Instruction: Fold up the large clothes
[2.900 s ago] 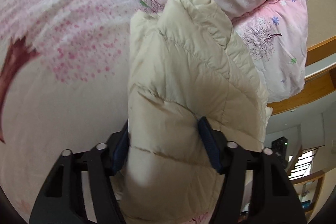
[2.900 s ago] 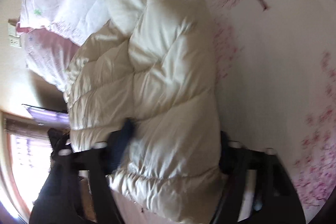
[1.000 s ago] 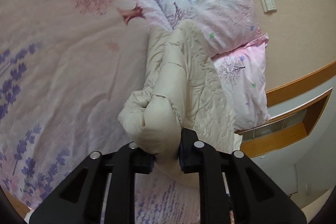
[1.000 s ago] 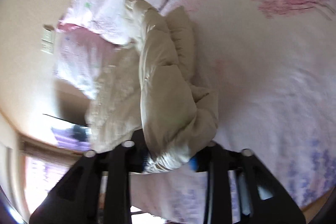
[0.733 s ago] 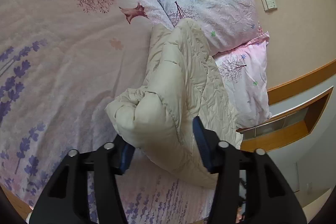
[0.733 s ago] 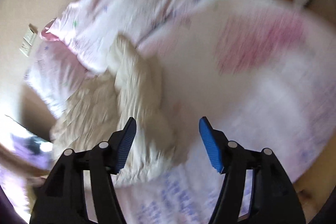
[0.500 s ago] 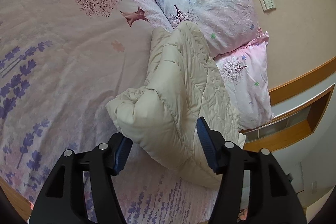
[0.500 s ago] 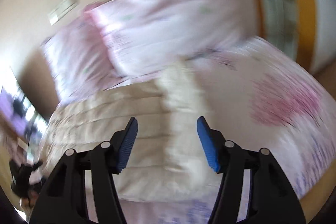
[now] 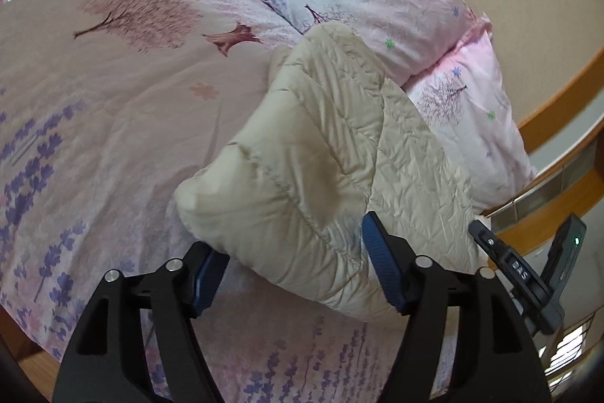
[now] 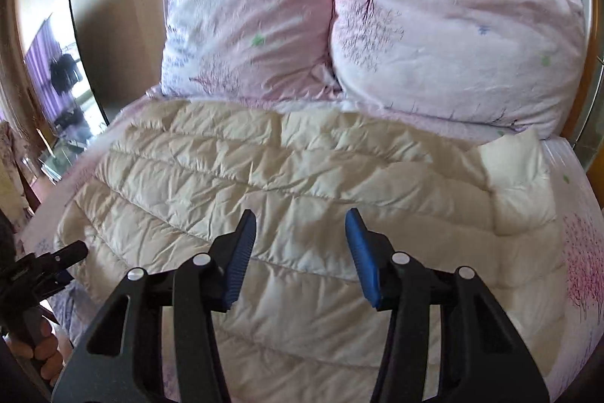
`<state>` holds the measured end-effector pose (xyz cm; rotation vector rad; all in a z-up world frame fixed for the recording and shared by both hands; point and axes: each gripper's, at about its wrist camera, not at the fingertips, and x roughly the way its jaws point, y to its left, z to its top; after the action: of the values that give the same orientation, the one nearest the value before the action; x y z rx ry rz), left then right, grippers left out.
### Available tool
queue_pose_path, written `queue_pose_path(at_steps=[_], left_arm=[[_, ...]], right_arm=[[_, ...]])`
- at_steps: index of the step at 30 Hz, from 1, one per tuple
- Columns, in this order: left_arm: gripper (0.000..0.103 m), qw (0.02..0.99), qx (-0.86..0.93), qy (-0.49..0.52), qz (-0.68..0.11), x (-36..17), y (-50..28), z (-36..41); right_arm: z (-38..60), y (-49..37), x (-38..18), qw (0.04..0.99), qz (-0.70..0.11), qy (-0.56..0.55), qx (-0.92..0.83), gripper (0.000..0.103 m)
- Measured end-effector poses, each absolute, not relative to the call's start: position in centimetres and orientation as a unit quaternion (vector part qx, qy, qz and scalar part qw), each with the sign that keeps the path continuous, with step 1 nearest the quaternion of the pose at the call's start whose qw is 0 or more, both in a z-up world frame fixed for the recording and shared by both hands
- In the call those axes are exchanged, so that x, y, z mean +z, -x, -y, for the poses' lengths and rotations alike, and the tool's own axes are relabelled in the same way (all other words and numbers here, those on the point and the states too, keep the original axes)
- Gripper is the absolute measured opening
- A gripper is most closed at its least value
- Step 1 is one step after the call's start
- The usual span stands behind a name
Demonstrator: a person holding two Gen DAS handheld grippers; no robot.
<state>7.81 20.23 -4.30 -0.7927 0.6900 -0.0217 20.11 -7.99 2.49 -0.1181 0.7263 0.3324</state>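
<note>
Cream quilted down jacket (image 10: 287, 191) now lies released on the pink floral bedspread (image 9: 113, 93), spread across the bed just below the two pink floral pillows (image 10: 453, 36). A second ago both claws were pinched on bunched padding; since then both have let go and drawn back, and the right view has swung round to face the headboard. That suggests one fold is laid and the hands are free to regrip for the next.

Left gripper (image 9: 290, 270) stands wide apart, its blue pads (image 9: 381, 267) straddling the puffy folded end of the jacket at 12 o'clock in its view; the right-hand pad seems to brush the fabric, the other is tucked under the edge, yet nothing is clamped. Right gripper (image 10: 298, 252) is likewise spread wide and hovers over the jacket's middle panel, holding nothing; whether its tips touch the cloth I cannot tell.

In the right view a paler flap (image 10: 517, 184) sits at 3 o'clock. It probably needs tucking in before the bundle is halved again.
</note>
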Motion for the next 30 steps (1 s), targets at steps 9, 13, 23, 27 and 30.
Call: queue_pose_path(at_steps=[9,13,23,27,30], left_arm=[[0.07,0.847,-0.023,0.408,-0.341,-5.1,-8.9,-20.8],[0.07,0.844,-0.024,0.415,-0.339,-5.2,-9.3,-20.8],[0.07,0.835,-0.001,0.438,-0.331,-5.1,-10.9,-21.2],[0.07,0.834,0.003,0.442,-0.329,-5.1,-11.1,-21.3],[0.069,0.835,0.007,0.445,-0.324,-5.2,-11.1,-21.3]], right_arm=[[7.4,-21.5,0.0,0.905,-0.395,0.063,0.147,0.051],[7.0,-22.0,-1.0,0.898,-0.409,0.07,0.144,0.052],[6.5,-22.3,-2.3,0.896,-0.414,0.079,0.142,0.052],[7.1,-21.9,-1.2,0.903,-0.404,0.047,0.141,0.052],[7.8,-21.9,-0.7,0.907,-0.4,0.034,0.128,0.045]])
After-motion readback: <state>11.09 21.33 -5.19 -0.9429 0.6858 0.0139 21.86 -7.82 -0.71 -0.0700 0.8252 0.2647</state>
